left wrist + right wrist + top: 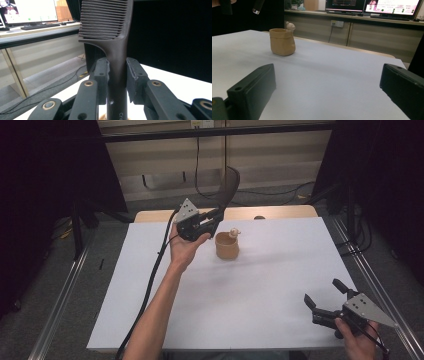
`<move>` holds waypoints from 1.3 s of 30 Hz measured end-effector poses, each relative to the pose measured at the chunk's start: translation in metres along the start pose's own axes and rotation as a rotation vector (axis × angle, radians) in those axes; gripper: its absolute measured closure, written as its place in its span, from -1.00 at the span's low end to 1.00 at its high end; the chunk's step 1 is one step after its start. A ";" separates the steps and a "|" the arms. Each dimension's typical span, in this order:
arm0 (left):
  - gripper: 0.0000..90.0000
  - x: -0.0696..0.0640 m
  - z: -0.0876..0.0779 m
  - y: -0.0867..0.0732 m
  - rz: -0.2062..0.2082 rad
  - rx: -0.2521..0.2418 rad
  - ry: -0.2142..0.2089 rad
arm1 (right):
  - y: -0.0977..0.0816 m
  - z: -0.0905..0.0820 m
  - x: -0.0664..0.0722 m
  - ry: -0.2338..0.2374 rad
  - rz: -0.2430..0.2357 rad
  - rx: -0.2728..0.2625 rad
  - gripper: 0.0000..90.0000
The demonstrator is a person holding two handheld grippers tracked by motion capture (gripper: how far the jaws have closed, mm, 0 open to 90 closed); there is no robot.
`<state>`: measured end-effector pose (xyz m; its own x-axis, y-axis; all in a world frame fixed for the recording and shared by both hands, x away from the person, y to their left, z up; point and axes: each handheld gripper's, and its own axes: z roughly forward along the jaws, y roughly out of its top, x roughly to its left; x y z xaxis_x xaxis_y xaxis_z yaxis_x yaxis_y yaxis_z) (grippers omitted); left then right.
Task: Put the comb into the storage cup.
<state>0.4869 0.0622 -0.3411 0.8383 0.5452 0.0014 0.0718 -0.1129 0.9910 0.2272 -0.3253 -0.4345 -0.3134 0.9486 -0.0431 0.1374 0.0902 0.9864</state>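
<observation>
My left gripper is shut on the handle of a dark brown comb, held above the table just left of a tan pot. In the left gripper view the comb stands up between both pads, its teeth pointing left. The tan pot is sack-shaped with a small pale figure on its rim and stands upright at the table's far middle. My right gripper rests open at the near right corner, its fingers wide apart with nothing between them.
A white sheet covers the wooden table. Metal rails run along both sides of the table. Beyond the far edge are cables on the floor and a desk with monitors.
</observation>
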 end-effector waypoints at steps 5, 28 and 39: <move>0.62 -0.002 0.007 -0.005 -0.019 -0.005 0.018 | 0.000 0.000 0.000 -0.001 0.001 -0.001 -1.00; 0.62 -0.006 0.036 -0.018 -0.019 -0.020 -0.005 | 0.000 -0.001 0.000 0.002 0.000 -0.007 -1.00; 0.62 0.004 0.046 -0.029 -0.028 -0.017 -0.008 | 0.000 0.000 0.000 0.002 0.006 -0.004 -1.00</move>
<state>0.5130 0.0289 -0.3764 0.8404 0.5413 -0.0276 0.0863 -0.0834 0.9928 0.2269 -0.3256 -0.4345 -0.3140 0.9487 -0.0369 0.1359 0.0834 0.9872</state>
